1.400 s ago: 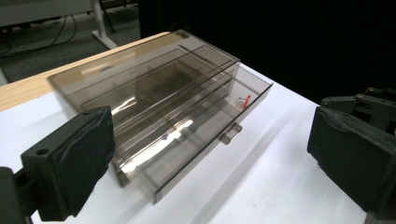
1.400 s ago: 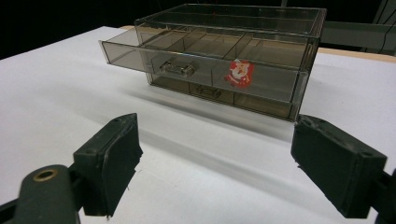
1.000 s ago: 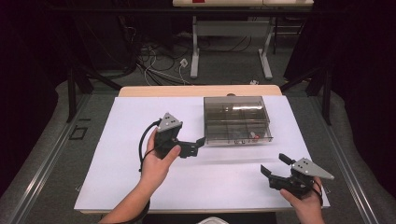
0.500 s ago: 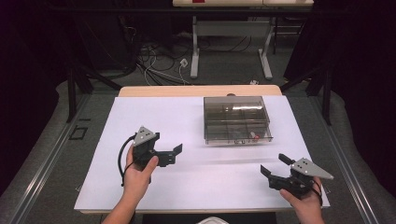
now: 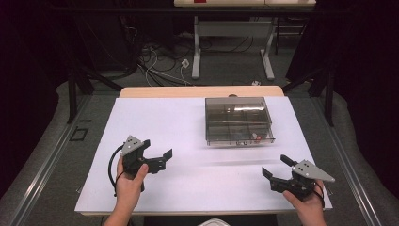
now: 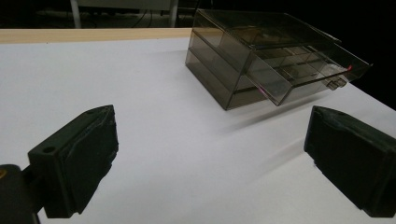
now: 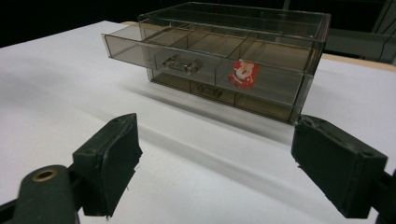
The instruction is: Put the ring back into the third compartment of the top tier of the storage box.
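A smoked-plastic drawer box (image 5: 239, 121) stands on the white table cover (image 5: 188, 188), right of centre toward the far edge. Its upper drawer (image 7: 205, 58) is pulled partway out; a small red-and-white figure (image 7: 243, 73), possibly a sticker, shows at its front. The left gripper (image 5: 157, 155) sits near-left, jaws spread wide, holding nothing. The right gripper (image 5: 275, 169) sits near-right, jaws equally wide, empty. Both are well apart from the box.

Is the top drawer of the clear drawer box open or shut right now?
Open, partway. In the right gripper view the top drawer juts forward past the drawer box frame, handle and Santa sticker out front; the lower drawer sits flush.
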